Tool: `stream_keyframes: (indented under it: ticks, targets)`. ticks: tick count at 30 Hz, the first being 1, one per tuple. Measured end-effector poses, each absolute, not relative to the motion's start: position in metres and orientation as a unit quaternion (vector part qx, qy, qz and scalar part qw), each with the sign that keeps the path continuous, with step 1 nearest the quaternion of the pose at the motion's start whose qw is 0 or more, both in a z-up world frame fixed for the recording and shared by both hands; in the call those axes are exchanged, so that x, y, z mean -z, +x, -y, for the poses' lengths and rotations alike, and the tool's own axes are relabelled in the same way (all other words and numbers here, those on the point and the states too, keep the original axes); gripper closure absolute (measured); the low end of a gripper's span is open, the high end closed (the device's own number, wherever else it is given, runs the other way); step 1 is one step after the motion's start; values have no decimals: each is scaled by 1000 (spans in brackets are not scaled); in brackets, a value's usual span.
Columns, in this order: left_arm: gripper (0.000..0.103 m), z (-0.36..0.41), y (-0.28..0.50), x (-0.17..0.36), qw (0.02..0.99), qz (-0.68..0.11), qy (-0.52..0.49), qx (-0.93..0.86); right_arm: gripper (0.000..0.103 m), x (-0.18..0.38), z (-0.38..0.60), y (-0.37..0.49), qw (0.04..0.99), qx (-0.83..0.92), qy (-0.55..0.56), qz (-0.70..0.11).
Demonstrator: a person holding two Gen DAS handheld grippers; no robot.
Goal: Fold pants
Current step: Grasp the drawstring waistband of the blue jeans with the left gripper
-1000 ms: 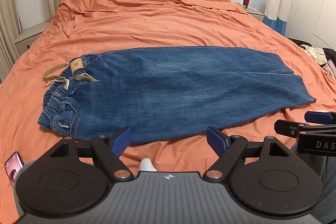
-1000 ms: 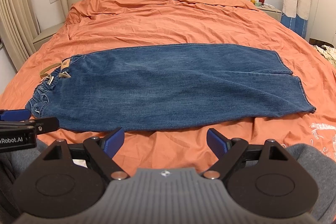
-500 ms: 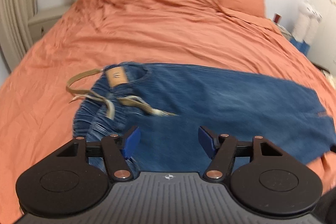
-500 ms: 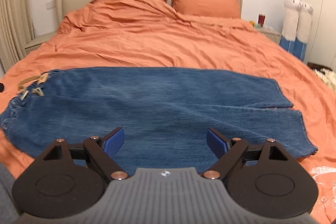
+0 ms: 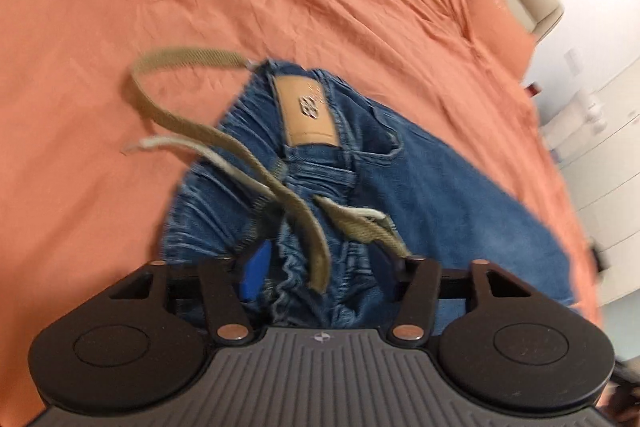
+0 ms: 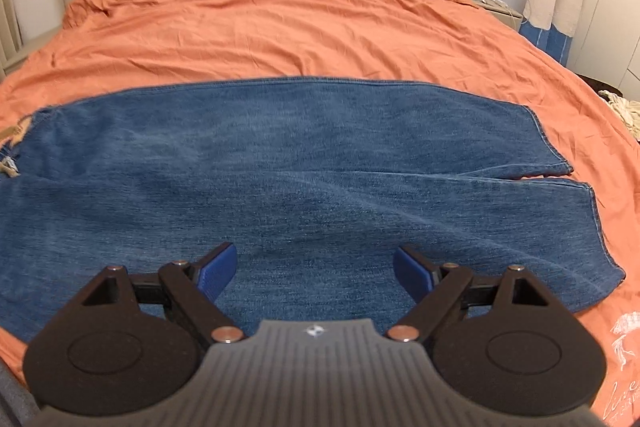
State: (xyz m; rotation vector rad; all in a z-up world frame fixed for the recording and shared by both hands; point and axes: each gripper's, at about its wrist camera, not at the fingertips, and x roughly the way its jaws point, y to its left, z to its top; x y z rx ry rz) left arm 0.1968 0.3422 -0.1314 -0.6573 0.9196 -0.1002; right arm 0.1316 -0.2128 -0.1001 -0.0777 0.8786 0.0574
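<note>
Lying flat across the near half of the orange bed [image 6: 280,27], the jeans [image 6: 280,163] point their waistband left. Left gripper [image 5: 318,267] straddles the bunched waistband [image 5: 296,155] with jaws spread, beside its tan belt [image 5: 192,123]; right gripper [image 6: 314,271], also spread, hovers over the legs.

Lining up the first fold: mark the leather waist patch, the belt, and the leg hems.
leather waist patch [image 5: 307,111], left wrist view, centre of tan label.
belt [image 5: 188,125], left wrist view, mid-strap.
leg hems [image 6: 598,223], right wrist view, near leg's stitched edge.
</note>
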Motion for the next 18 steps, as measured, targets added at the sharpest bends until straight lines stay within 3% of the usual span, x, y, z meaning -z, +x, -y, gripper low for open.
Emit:
stream_keyframes:
  ticks: [2,6,11,13,18]
  targets:
    - [50,-341,199,134,843,-437,-308,61,21,104,208,137,901,-19,-43,-431]
    - [92,-336,195,132,837,-449,-309,44,21,106,202,141,901,-10,-47,-431]
    - [95,-298,152,58,912,-350,-212,-2,21,105,197,138,900,4,-74,-430]
    - [96,-295,141,38,915,-348,-201,-32,21,103,200,135,900,13,-80,-429]
    - [95,-311,150,66,897,-400,-170,-86,21,91,217,125,906,33,-75,-416]
